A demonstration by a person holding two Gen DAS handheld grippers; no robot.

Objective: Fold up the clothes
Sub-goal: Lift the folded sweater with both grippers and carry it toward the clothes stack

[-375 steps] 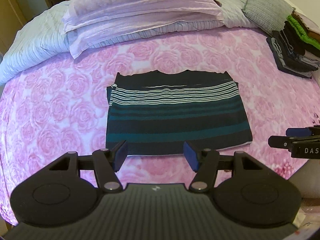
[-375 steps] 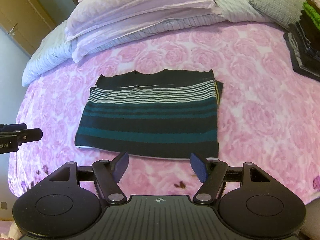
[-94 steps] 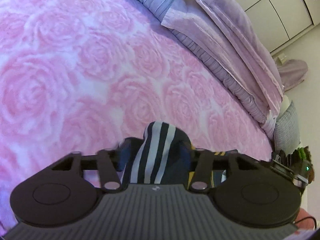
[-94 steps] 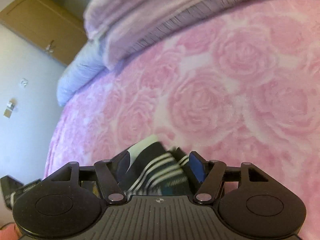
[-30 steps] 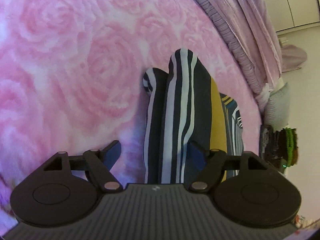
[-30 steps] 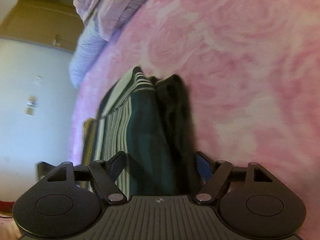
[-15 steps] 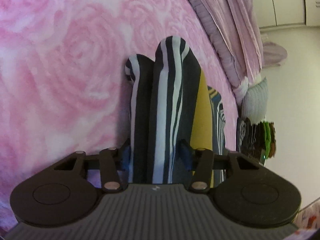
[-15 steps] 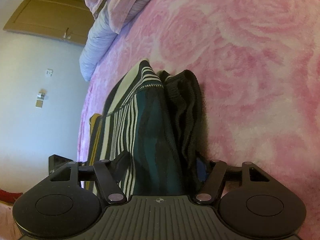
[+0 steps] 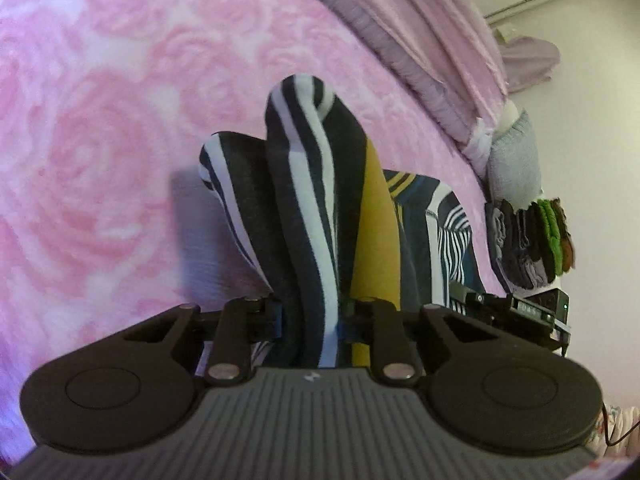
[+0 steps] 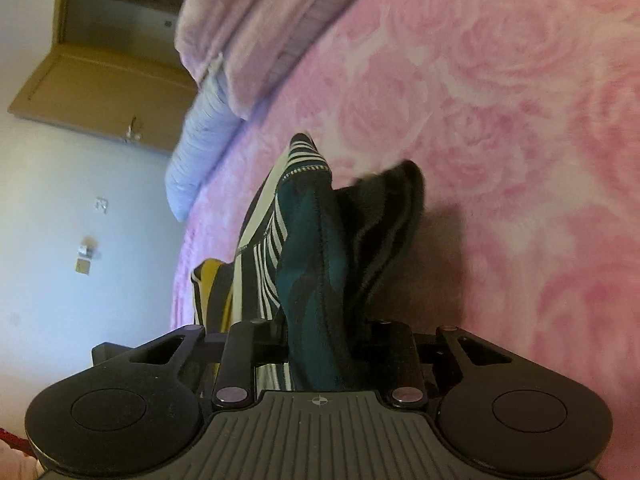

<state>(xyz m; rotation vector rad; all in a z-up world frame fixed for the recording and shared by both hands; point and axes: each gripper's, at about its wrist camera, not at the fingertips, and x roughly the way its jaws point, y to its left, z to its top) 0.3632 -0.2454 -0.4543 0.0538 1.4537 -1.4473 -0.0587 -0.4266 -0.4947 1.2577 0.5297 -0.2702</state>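
Both grippers have just closed on the striped sweater point(image 9: 316, 216): left gripper point(image 9: 310, 320) pinches one end, right gripper point(image 10: 320, 344) the other. Sweater's long axis spans between them, bunched ends poking fwd past the jaws over the pink bedspread point(image 9: 100, 120). Neither hand's nearer; prob. carried together.

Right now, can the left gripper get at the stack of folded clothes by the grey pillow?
Probably not yet. The left gripper has just been closing and is shut on the striped sweater. The stack of folded clothes sits far across the pink rose bedspread, so the sweater must be released first.
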